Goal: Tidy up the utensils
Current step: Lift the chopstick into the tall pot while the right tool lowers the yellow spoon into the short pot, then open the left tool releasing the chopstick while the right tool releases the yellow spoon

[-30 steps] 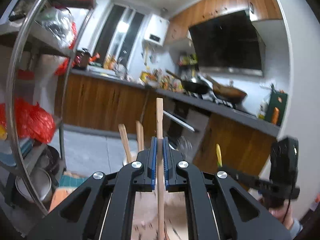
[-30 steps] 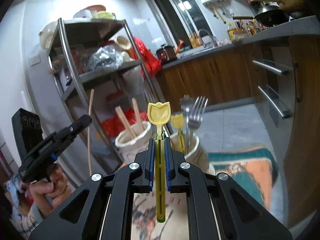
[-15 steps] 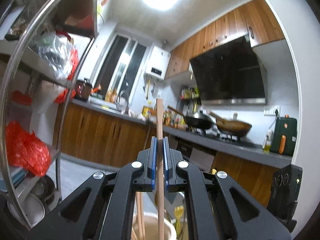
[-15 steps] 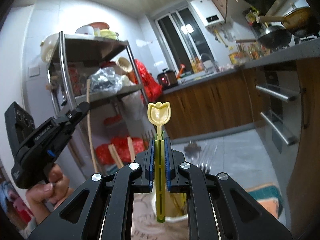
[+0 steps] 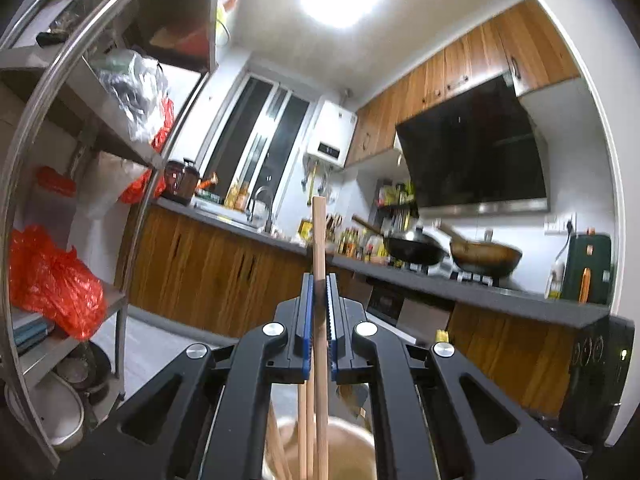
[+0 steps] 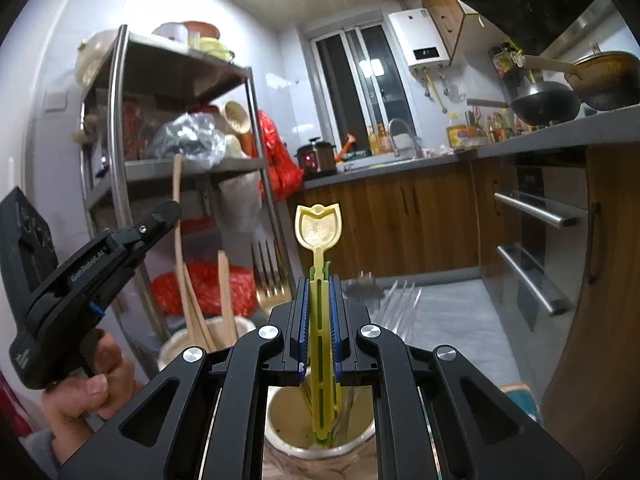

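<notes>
My left gripper [image 5: 319, 280] is shut on a wooden chopstick [image 5: 319, 240] held upright, its lower end inside a beige cup [image 5: 344, 452] with other chopsticks [image 5: 303, 432]. My right gripper [image 6: 319, 284] is shut on a yellow tulip-headed plastic spoon [image 6: 318, 228], upright, its handle reaching into a second beige cup [image 6: 288, 436] below. In the right wrist view the left gripper [image 6: 160, 216] holds the chopstick [image 6: 177, 200] over the chopstick cup [image 6: 172, 352]. Metal forks [image 6: 270, 276] stand behind my right gripper.
A steel shelf rack [image 6: 256, 128] with bags and bowls stands at the left. The wooden kitchen counter [image 5: 440, 280] with woks runs along the right. A patterned mat [image 6: 520, 400] lies on the grey floor.
Both grippers have come lower over the cups, each still holding its utensil. The chopstick's and spoon's lower ends now reach inside the cups.
</notes>
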Available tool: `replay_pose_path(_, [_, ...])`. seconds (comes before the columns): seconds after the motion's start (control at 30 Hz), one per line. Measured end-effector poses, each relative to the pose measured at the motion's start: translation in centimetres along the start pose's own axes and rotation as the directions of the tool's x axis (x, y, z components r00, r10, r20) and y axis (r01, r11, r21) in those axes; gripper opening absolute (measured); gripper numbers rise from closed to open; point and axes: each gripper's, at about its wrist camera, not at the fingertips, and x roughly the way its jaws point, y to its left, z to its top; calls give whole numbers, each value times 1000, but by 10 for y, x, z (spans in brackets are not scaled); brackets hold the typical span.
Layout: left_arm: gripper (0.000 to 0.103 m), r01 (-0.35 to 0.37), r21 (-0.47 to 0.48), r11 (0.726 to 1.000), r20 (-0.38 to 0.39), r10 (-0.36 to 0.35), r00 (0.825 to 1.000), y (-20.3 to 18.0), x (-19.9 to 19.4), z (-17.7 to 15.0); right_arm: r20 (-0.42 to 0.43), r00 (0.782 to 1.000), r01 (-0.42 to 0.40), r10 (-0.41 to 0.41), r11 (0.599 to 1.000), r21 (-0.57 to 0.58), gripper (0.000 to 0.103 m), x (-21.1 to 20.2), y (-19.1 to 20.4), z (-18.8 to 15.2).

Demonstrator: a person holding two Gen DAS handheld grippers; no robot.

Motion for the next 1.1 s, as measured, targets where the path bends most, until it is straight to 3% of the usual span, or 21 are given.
replay_pose_path(0.33, [6, -33, 68, 997, -114, 40, 993, -4, -13, -22, -68, 997, 34, -34, 999, -3, 10, -5, 1, -24])
replay_pose_path(0.97, [6, -27, 168, 985, -243, 68, 968, -17, -12, -44, -154, 985, 81, -83, 997, -17, 11, 0, 0, -34])
replay_pose_path(1.03, [8, -28, 176, 984, -247, 72, 966, -16, -12, -45, -155, 984, 82, -84, 996, -17, 13, -1, 0, -33])
replay_pose_path(1.1, [21, -32, 185, 982, -253, 79, 964, -16, -13, -46, -155, 984, 89, -91, 996, -20, 18, -1, 0, -33])
